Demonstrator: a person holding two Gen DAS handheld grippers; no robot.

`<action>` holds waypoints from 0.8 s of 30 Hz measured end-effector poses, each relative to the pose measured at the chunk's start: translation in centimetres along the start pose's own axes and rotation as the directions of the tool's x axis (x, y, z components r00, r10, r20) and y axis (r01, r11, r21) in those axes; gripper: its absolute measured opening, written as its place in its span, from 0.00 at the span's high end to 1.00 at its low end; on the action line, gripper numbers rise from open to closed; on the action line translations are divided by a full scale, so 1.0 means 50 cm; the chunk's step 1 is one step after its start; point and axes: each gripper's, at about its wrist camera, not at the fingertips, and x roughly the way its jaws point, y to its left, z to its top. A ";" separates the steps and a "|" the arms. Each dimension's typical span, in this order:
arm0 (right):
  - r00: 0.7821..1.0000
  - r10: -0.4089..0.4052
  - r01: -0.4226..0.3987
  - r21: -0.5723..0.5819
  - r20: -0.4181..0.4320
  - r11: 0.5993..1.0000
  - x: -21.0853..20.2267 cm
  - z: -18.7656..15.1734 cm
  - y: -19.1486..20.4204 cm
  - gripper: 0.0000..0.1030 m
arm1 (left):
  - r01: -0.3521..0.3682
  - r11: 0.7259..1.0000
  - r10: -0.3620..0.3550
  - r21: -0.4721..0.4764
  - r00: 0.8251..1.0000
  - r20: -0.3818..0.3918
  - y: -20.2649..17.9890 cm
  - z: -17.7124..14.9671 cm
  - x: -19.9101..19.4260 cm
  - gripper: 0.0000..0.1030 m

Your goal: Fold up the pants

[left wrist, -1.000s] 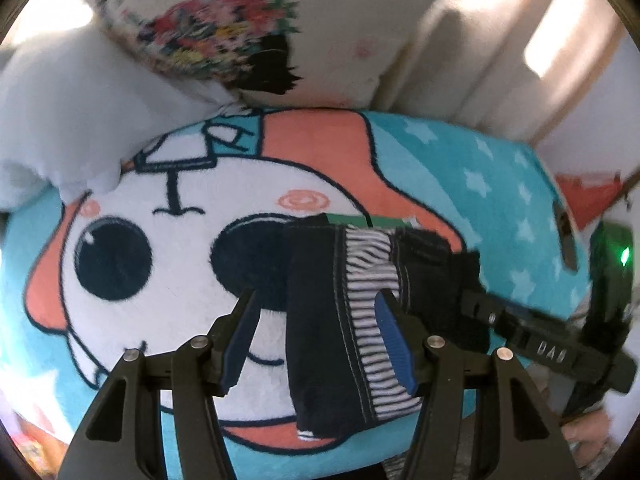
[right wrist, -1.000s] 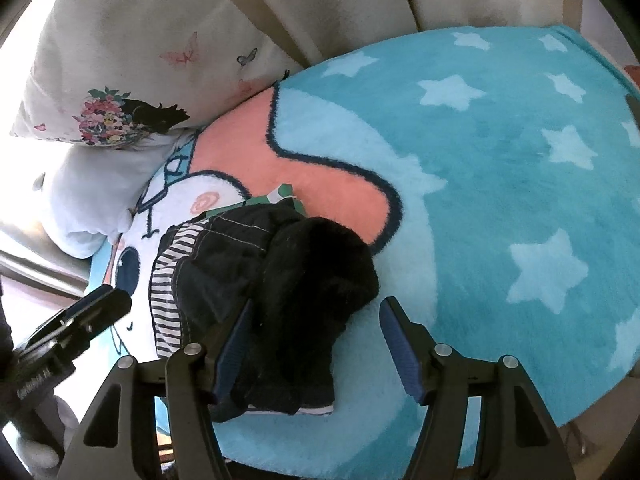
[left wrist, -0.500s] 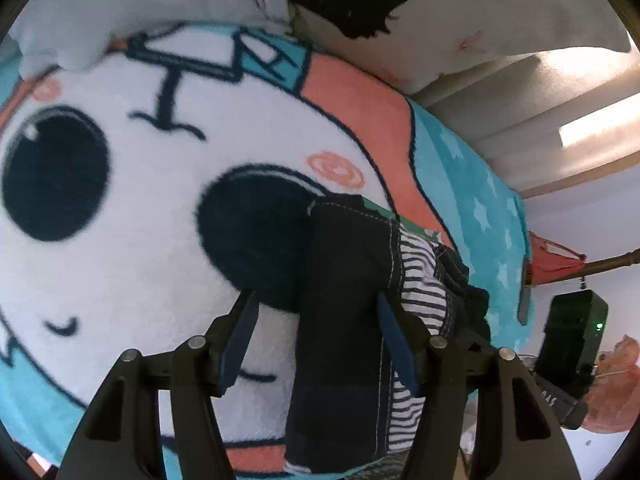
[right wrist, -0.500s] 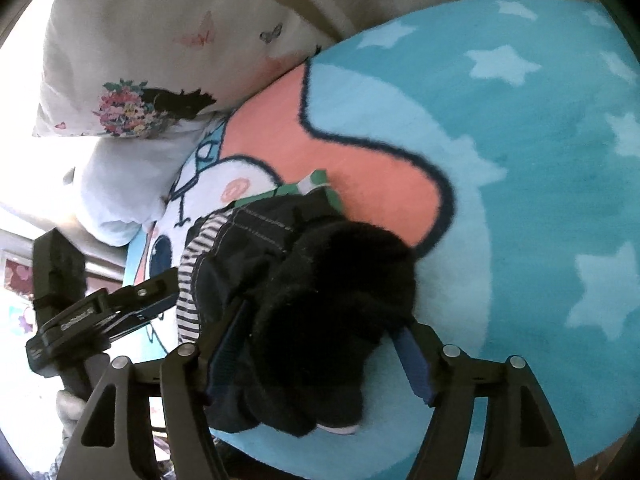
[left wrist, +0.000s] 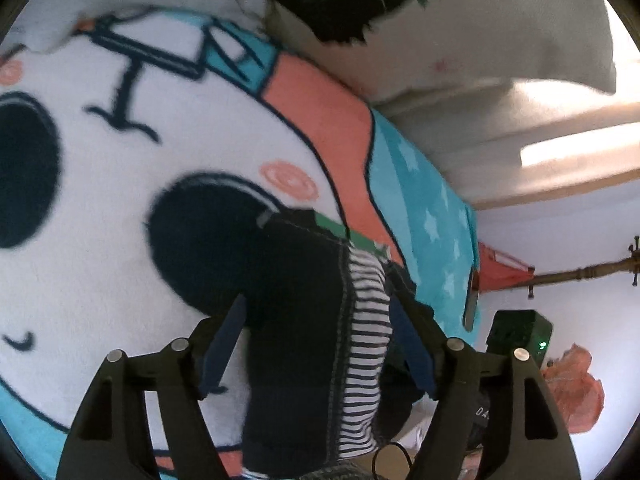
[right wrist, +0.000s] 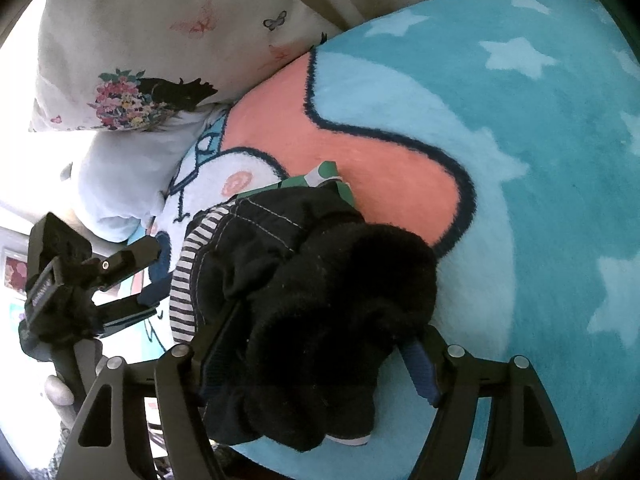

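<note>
A round plush rug (right wrist: pixel 520 160) in teal with white stars, a coral patch and a white cartoon face carries everything. The dark pants (right wrist: pixel 320 280), folded into a bundle with striped lining showing, lie directly on it near its front edge. A flowered pillow (right wrist: pixel 132 60) rests against its far side.

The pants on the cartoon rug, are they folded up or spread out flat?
Folded, roughly. The pants sit in a thick bunched bundle on the rug, fleecy lining doubled on top, not flat.
</note>
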 end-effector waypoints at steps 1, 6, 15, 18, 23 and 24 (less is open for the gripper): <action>1.000 -0.007 0.007 -0.003 0.003 1.000 -0.001 -0.002 0.003 0.24 | -0.030 0.999 0.030 0.028 0.999 -0.017 -0.011 0.001 0.015 0.29; 0.999 -0.037 0.037 -0.011 0.016 0.999 -0.007 -0.009 0.011 0.24 | -0.250 0.943 0.257 0.222 0.966 -0.003 -0.064 -0.003 0.056 0.59; 0.998 -0.048 0.049 -0.028 0.034 0.998 -0.031 -0.029 0.022 0.22 | -0.231 0.950 0.234 0.208 0.972 0.013 -0.025 0.008 0.032 0.72; 0.999 -0.041 0.042 -0.023 0.034 0.999 -0.029 -0.028 0.027 0.22 | -0.269 0.931 0.267 0.247 0.963 0.044 -0.019 0.001 0.024 0.71; 0.996 -0.038 0.040 -0.023 0.084 0.999 -0.048 -0.024 0.055 0.22 | -0.316 0.907 0.307 0.279 0.949 0.078 -0.014 -0.005 0.020 0.66; 0.990 -0.063 0.067 -0.030 0.126 0.997 -0.062 -0.023 0.066 0.22 | -0.313 0.910 0.303 0.271 0.950 0.076 -0.010 -0.005 0.018 0.65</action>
